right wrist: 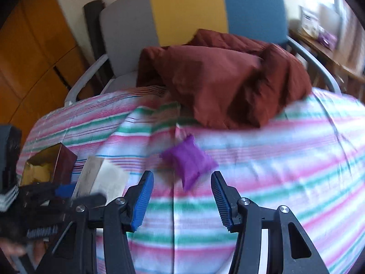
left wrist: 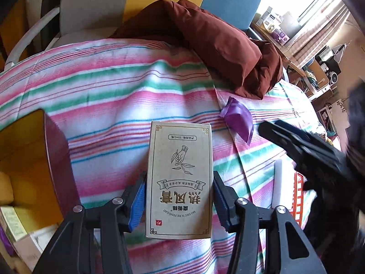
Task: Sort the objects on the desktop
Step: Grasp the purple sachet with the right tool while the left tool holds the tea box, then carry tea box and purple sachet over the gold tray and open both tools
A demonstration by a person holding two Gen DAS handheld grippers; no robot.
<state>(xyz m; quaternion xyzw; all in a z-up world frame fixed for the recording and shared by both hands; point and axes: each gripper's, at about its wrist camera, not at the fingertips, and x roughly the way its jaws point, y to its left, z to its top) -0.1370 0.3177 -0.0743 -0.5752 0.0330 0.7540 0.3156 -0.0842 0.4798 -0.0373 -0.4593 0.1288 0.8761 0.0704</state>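
Beige carton (left wrist: 179, 180), printed with Chinese lettering: clamped between the blue pads of your left tool (left wrist: 179, 202), held above the striped cloth (left wrist: 109, 86), beside the open brown box (left wrist: 34, 159) at left. Purple sachet (right wrist: 189, 162): lying on the cloth just ahead of your right tool (right wrist: 181, 198), whose fingers stand wide apart with nothing between them. Rust-brown bedding (right wrist: 223, 77): heaped at the cloth's far edge.
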